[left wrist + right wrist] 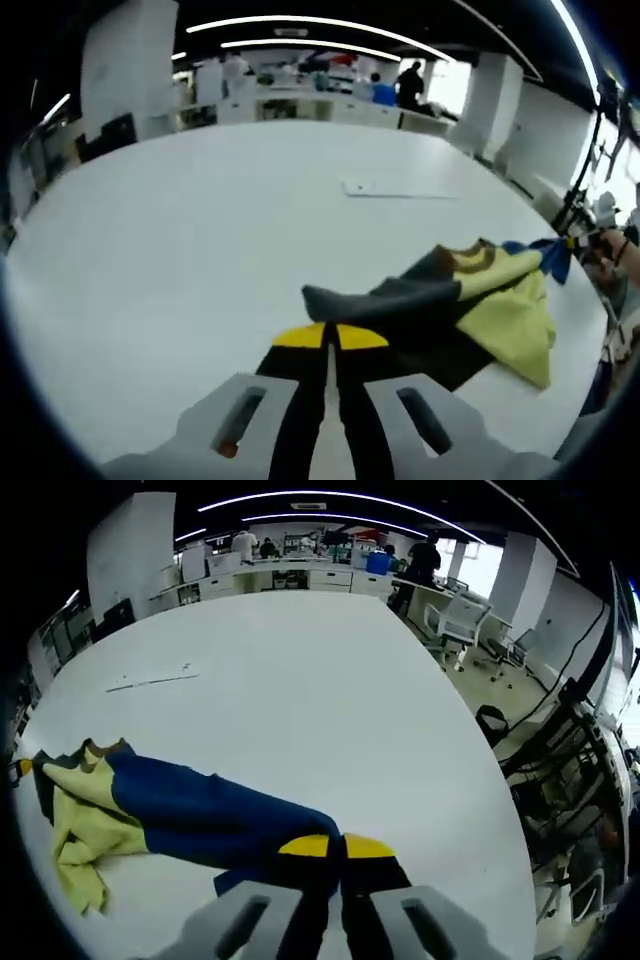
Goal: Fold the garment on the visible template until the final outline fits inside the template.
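White table point(180, 250) carrying a garment point(470, 300)

The crumpled yellow, grey and blue garment point(150, 805) is lying directly on the table point(330, 710); a thin flat white sheet point(395, 187) is lying well apart from it.

Right gripper point(335, 846) pinching blue-yellow garment point(190, 810), white table point(330, 690)

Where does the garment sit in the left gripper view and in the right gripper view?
Left gripper view: the garment lies right of centre on the white table, its grey sleeve running to the left gripper.
Right gripper view: it lies lower left, its blue sleeve running to the right gripper.
Shared landmark: the thin flat white sheet on the table beyond the garment.
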The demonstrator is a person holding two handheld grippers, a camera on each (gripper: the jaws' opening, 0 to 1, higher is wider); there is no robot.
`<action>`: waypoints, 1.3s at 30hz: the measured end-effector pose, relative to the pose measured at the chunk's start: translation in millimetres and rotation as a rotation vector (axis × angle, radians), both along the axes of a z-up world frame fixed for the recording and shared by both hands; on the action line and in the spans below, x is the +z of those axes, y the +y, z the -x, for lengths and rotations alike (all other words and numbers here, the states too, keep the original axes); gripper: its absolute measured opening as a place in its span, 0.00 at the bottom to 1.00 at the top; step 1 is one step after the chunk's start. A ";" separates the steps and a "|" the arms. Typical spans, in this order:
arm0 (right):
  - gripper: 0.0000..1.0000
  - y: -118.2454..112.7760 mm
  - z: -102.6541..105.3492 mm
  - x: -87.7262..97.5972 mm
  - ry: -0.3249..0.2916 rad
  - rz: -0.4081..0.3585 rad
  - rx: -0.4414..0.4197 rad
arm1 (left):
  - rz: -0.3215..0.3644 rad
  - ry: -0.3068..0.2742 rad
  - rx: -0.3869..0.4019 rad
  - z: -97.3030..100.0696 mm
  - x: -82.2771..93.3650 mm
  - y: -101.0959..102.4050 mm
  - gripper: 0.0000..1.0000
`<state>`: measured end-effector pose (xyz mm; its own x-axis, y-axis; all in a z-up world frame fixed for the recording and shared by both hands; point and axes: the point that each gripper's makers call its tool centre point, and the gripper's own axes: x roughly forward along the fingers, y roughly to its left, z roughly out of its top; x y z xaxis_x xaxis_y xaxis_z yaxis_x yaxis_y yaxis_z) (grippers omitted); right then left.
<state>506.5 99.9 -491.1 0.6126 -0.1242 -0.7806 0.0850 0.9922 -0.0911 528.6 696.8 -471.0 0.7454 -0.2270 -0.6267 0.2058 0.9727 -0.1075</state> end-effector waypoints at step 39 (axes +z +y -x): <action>0.56 230.4 70.0 1.3 -0.015 -0.287 0.633 | -0.069 -0.043 -0.407 58.8 -29.9 -130.7 0.30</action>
